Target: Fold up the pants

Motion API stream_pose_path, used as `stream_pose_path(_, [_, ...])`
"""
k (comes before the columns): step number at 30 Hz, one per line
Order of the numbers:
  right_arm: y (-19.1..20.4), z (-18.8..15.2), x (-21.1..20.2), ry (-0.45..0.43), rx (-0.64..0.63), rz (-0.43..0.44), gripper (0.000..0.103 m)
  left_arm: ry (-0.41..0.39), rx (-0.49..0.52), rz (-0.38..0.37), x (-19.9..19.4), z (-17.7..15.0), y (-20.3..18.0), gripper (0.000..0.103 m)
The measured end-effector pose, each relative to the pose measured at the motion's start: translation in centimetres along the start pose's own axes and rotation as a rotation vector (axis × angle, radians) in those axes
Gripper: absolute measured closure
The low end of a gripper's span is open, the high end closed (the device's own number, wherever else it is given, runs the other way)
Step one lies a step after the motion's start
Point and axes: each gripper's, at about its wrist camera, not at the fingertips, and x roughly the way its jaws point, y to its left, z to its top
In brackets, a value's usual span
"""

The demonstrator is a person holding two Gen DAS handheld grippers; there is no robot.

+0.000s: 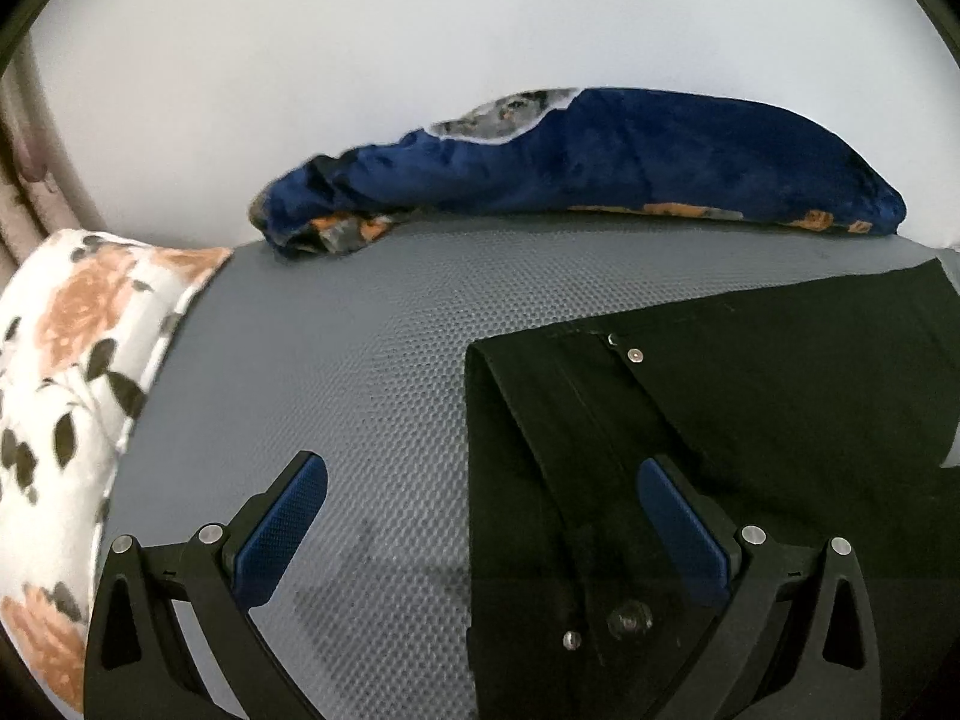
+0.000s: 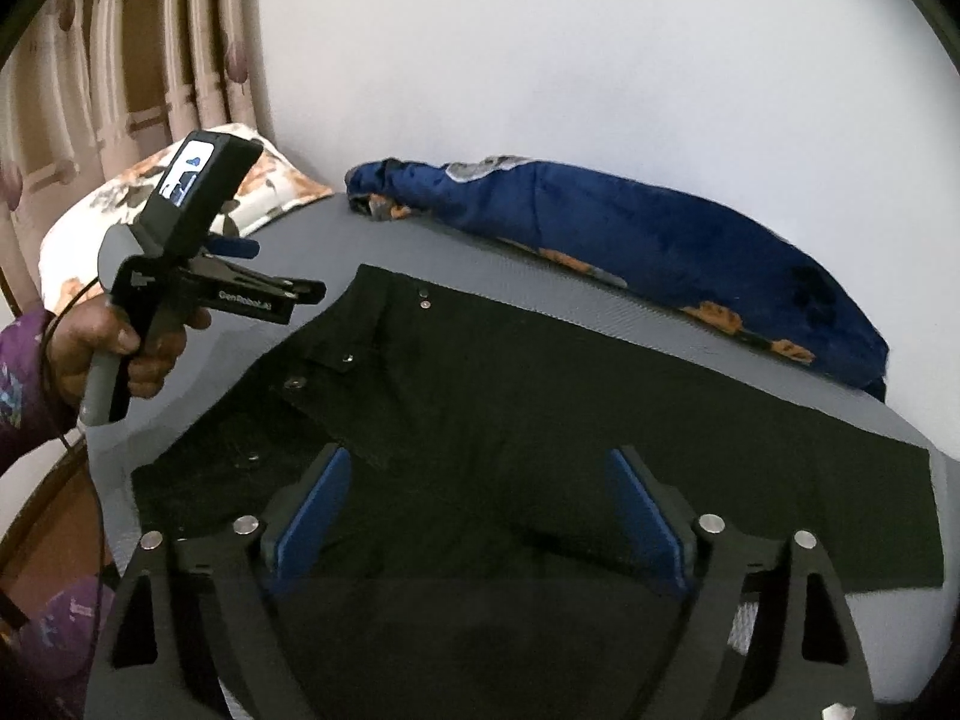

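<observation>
Your left gripper (image 1: 480,474) fingers stand released above the black pants (image 1: 720,408) edge on the grey surface (image 1: 360,348). Right gripper (image 2: 480,468) fingers, released too, hang over the pants; only this view shows your hand (image 2: 114,348).

Home bedroom: floral pillow (image 1: 72,372), rolled blue blanket (image 1: 600,162) against white wall (image 1: 420,30), pleated curtains (image 2: 120,60), grey textured mat (image 1: 330,360).

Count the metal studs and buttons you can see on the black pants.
5 in the right wrist view on the pants: two near the far waistband corner, one on the flap, one button, one nearer. Folds may hide more.
</observation>
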Motion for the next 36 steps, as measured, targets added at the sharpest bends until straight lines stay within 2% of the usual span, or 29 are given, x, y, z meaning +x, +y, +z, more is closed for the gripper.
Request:
stream_pose_path(7, [-3.0,2.3,2.8,0.022,-0.033,0.075,0.020,0.059,-0.010,-0.102,3.5,2.0,1.9,0.001])
stream_pose_path(9, [-4.2,3.0,4.3,0.056,-0.061,0.102,0.020,0.080,0.005,-0.127,4.8,2.5,2.5,0.001])
stream_pose_path(14, [-7.4,4.4,7.8,0.123,-0.078,0.083,0.021,0.122,0.041,-0.177,7.5,3.6,3.1,0.001])
stream_pose_path(17, [-9.1,5.0,9.6,0.148,-0.053,0.107,0.021,0.137,0.058,-0.250,8.8,4.1,3.1,0.001])
stream_pose_path(19, [-9.8,5.3,11.1,0.175,-0.066,0.110,0.021,0.183,0.080,-0.280,10.7,4.3,2.8,0.002])
stream_pose_path(20, [-10.0,5.4,11.8,0.189,-0.077,0.101,0.021,0.197,0.084,-0.298,11.4,4.3,2.6,0.005])
stream_pose_path(21, [-10.3,5.6,12.5,0.205,-0.089,0.094,0.021,0.207,0.077,-0.331,12.0,4.3,2.6,0.017])
stream_pose_path(23, [-11.0,5.9,13.6,0.227,-0.106,0.090,0.021,0.163,0.065,-0.364,12.0,4.6,2.6,0.028])
stream_pose_path(24, [-11.6,6.0,13.9,0.232,-0.106,0.090,0.021,0.165,0.077,-0.390,11.9,4.8,2.3,0.049])
stream_pose_path(26, [-12.9,6.4,14.6,0.249,-0.099,0.089,0.021,0.156,0.116,-0.383,11.2,5.0,1.6,0.067])
stream_pose_path(27, [-13.6,6.6,14.9,0.256,-0.096,0.085,0.021,0.145,0.135,-0.384,10.6,5.0,1.4,0.080])
stream_pose_path(30, [-15.5,6.8,15.8,0.288,-0.097,0.067,0.022,0.066,0.179,-0.357,7.8,4.7,1.2,0.086])
stream_pose_path(33, [-17.2,6.7,16.6,0.321,-0.118,0.046,0.022,-0.053,0.154,-0.405,3.7,4.3,2.7,0.086])
stream_pose_path(36, [-18.8,6.7,17.0,0.358,-0.128,0.056,0.022,-0.123,0.155,-0.424,0.4,3.8,3.0,0.086])
